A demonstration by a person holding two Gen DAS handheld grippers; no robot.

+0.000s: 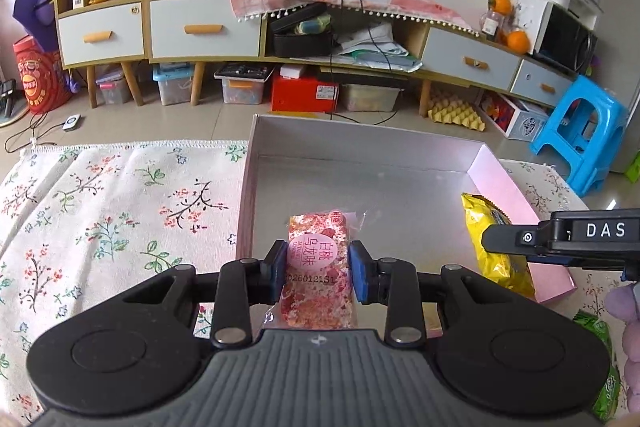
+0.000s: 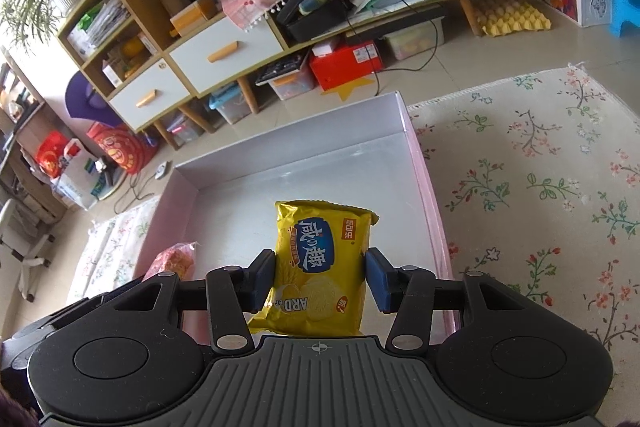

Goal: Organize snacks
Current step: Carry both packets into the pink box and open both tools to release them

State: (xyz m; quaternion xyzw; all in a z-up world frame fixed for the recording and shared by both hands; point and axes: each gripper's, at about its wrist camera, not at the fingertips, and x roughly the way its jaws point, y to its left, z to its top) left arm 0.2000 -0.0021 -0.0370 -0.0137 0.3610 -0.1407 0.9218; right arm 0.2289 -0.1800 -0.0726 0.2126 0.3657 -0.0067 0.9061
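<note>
My left gripper [image 1: 318, 269] is shut on a pink-and-red wrapped snack bar [image 1: 316, 291], blue pads pressing its sides, just above the near end of the pink box [image 1: 506, 187] with a silver inside. My right gripper [image 2: 320, 279] is shut on a yellow cracker pack [image 2: 320, 247], held upright over the same box [image 2: 424, 171] near its right wall. In the left wrist view that yellow pack [image 1: 482, 227] and the right gripper [image 1: 502, 241] show at the right. The pink bar [image 2: 176, 261] peeks in at the left of the right wrist view. The box floor looks bare.
A floral cloth [image 1: 120, 207] covers the table around the box. A green packet [image 1: 598, 335] lies at the right edge by something purple. Beyond the table are tiled floor, a blue stool [image 1: 580, 131] and a long cabinet [image 1: 200, 27] with bins beneath.
</note>
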